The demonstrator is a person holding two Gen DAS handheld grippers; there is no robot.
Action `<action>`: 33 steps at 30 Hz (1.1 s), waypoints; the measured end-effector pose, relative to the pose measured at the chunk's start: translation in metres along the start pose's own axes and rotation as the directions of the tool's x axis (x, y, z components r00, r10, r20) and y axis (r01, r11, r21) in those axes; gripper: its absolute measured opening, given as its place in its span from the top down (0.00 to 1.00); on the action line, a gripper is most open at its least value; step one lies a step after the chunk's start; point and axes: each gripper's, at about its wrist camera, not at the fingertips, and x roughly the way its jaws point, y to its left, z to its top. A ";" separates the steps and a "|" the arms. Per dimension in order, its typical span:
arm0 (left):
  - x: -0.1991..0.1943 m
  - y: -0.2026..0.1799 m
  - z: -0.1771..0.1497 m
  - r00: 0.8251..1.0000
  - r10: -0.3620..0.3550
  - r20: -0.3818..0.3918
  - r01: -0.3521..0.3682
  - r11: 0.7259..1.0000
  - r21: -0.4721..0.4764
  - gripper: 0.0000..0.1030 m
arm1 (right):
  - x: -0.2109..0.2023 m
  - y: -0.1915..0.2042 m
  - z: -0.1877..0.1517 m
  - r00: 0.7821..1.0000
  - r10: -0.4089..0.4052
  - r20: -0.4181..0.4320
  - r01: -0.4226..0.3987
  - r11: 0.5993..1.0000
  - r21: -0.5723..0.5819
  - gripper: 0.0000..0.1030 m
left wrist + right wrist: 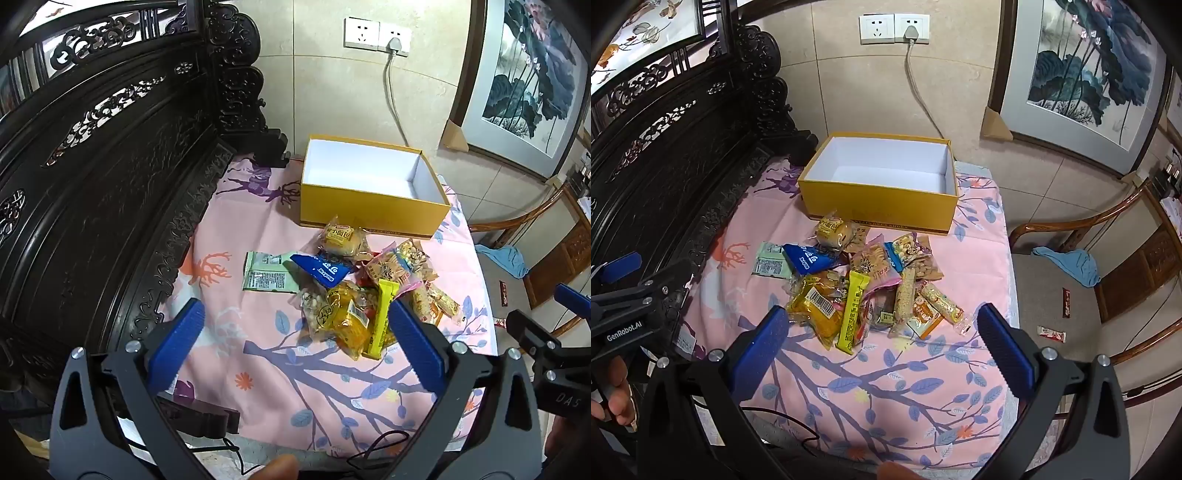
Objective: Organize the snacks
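Observation:
A heap of wrapped snacks (369,288) (871,284) lies on a pink patterned cloth (258,369) (886,387). Among them are a blue packet (319,269) (812,258), a yellow bar (380,317) (853,310) and a pale green packet (266,271) (768,260). Behind the heap stands an open yellow box (369,214) (879,210) with a bare white inside. My left gripper (295,332) hovers open in front of the heap, nothing between its blue fingers. My right gripper (882,339) is open too, just short of the heap.
A dark carved wooden screen (110,166) (665,147) borders the cloth on the left. A wall socket with a plugged cable (395,44) (910,33) is behind the box. A wooden chair (1108,258) with a blue cloth (1071,264) stands at the right; two small packets (1051,332) lie on the floor.

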 end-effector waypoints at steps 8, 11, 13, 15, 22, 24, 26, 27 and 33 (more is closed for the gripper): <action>0.000 0.000 0.000 1.000 0.001 -0.001 -0.001 1.000 0.000 0.02 | -0.001 0.000 -0.001 1.000 -0.006 0.003 0.006 1.000 0.006 0.01; 0.000 0.000 0.001 1.000 -0.002 -0.001 0.002 1.000 0.000 0.02 | 0.000 0.000 0.001 1.000 -0.001 -0.002 0.001 1.000 0.000 0.01; 0.001 0.000 0.001 1.000 -0.003 -0.002 0.003 1.000 0.002 0.02 | -0.001 0.000 0.002 1.000 -0.002 0.000 0.002 1.000 -0.002 0.01; 0.002 0.001 -0.001 1.000 -0.002 -0.002 0.002 1.000 0.002 0.02 | 0.000 0.000 0.000 1.000 0.000 0.001 0.000 1.000 -0.002 0.01; 0.001 0.001 -0.003 1.000 0.000 -0.003 0.000 1.000 0.003 0.02 | -0.002 -0.001 -0.002 1.000 0.000 0.002 0.000 1.000 -0.002 0.01; 0.001 0.001 -0.003 1.000 -0.001 -0.003 0.001 1.000 0.004 0.02 | -0.002 -0.001 -0.002 1.000 0.002 0.001 -0.002 1.000 -0.002 0.01; 0.001 0.001 -0.004 1.000 0.001 -0.002 -0.001 1.000 0.005 0.02 | -0.002 -0.001 -0.003 1.000 0.003 0.001 -0.003 1.000 -0.003 0.01; 0.001 0.001 -0.004 1.000 0.000 -0.002 0.000 1.000 0.005 0.02 | -0.002 0.000 -0.002 1.000 0.004 0.001 -0.004 1.000 -0.003 0.01; 0.000 -0.002 -0.004 1.000 0.003 -0.002 -0.003 1.000 0.007 0.02 | -0.001 -0.001 -0.002 1.000 0.005 -0.003 -0.005 1.000 -0.005 0.01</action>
